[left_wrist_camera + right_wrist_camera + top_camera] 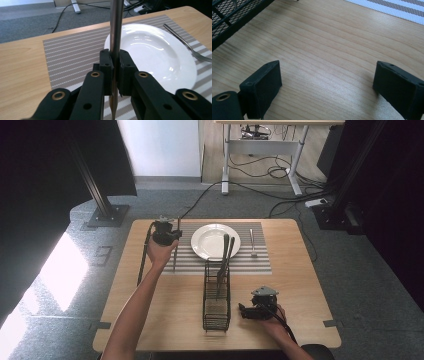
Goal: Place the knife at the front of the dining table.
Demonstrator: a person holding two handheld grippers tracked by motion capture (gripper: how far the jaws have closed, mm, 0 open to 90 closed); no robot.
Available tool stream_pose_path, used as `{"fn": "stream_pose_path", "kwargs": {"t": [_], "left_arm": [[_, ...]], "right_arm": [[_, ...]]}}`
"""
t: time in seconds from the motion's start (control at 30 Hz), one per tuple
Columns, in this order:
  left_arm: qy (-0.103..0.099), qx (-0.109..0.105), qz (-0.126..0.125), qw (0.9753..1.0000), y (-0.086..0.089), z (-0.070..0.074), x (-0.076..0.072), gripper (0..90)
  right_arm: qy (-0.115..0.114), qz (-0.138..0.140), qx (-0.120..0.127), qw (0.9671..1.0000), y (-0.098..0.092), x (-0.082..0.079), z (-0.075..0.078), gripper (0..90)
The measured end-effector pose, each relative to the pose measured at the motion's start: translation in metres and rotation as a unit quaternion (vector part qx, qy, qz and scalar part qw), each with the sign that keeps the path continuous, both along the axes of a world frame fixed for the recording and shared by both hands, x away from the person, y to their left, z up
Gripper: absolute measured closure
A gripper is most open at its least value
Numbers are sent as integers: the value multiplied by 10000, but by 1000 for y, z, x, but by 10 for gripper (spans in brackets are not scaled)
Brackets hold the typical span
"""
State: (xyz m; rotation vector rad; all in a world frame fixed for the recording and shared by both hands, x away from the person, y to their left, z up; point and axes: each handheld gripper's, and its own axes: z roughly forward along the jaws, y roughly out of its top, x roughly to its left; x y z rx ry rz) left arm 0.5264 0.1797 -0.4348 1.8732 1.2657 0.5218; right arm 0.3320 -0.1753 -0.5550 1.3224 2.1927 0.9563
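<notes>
Knife [116, 30] upright in left tool [114, 75], tip toward placemat [72, 50].

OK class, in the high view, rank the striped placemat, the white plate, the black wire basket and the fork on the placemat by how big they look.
1. Striped placemat
2. White plate and black wire basket: look too alike in size to rank; the basket also sits nearer the camera.
3. Fork, clearly the smallest.

We see a slim, straight, silver metal utensil handle [116, 30] standing upright over the grey striped placemat [72, 55], just left of the white plate [155, 57].
</notes>
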Motion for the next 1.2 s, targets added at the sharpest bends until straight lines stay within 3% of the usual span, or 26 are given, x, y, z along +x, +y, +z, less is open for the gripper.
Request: {"fn": "stream_pose_path", "kwargs": {"t": [0.27,0.6,0.77,1.2], "left_arm": [[161,48,94,9998,-2,-12,14,834],[314,-247,301,9987,5,-34,35,830],[477,-26,322,9983,2,-48,42,832],[742,1,478,9961,4,-63,50,833]], "right_arm": [[-5,2,4,10000,0,1,0,79],[-3,-1,8,10000,0,0,0,80],[-5,1,7,10000,0,1,0,79],[-8,0,2,10000,0,0,0,83]]}}
